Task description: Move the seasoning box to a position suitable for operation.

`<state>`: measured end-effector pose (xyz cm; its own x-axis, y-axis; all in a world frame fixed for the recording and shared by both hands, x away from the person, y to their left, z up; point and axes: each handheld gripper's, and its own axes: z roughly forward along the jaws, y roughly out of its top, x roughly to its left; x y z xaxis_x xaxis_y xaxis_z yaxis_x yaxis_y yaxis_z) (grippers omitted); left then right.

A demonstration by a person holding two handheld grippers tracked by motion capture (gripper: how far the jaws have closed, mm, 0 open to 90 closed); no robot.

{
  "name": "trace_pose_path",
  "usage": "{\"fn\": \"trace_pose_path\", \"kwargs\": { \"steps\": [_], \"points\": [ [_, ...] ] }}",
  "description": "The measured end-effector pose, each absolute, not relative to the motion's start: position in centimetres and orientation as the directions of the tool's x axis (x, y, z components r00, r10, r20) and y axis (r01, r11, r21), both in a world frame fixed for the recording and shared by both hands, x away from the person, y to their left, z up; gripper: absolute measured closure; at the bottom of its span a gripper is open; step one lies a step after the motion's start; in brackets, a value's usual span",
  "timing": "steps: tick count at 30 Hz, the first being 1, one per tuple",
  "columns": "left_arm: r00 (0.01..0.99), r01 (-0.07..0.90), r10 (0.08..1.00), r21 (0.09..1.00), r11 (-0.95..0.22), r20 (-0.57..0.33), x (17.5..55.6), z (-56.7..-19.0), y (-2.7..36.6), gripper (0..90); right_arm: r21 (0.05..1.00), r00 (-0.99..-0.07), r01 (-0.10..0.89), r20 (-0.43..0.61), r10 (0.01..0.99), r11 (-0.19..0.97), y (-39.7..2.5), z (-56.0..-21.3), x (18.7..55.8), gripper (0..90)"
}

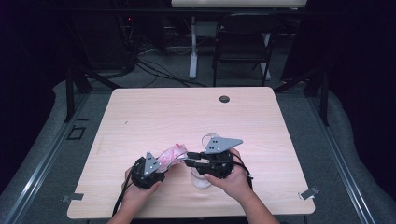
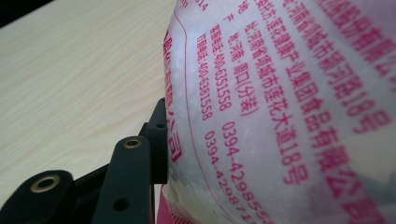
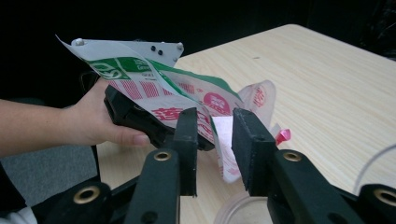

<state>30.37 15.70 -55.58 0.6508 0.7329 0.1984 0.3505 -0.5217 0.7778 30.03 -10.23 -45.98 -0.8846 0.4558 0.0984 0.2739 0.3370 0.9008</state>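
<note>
A white plastic bag (image 1: 173, 153) with pink and green print hangs low over the table's near middle. My left gripper (image 1: 167, 162) is shut on it; in the left gripper view the bag (image 2: 289, 107) bulges past one black finger (image 2: 156, 135) pressed into its side. My right gripper (image 1: 189, 159) faces the bag's open end from the right. In the right gripper view its jaws (image 3: 215, 149) stand a little apart, with the bag's loose edge (image 3: 222, 140) hanging between them, untouched by the pads. A clear round cup (image 1: 201, 181) sits under the right gripper.
The light wooden table (image 1: 187, 112) has a dark round grommet (image 1: 224, 99) near its far edge and a metal clip (image 1: 308, 192) at the near right corner. A black folding chair (image 1: 243, 42) stands on the floor beyond.
</note>
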Motion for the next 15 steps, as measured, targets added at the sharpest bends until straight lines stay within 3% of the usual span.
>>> {"fn": "trace_pose_path", "kwargs": {
  "steps": [15],
  "points": [
    [0.636,0.283,0.717,0.778,-0.560,0.285,31.9,-54.1,14.8,57.4,0.908,-0.833,0.265,0.046,0.551,0.325,-12.9,-46.2,28.7,62.0]
  ]
}}
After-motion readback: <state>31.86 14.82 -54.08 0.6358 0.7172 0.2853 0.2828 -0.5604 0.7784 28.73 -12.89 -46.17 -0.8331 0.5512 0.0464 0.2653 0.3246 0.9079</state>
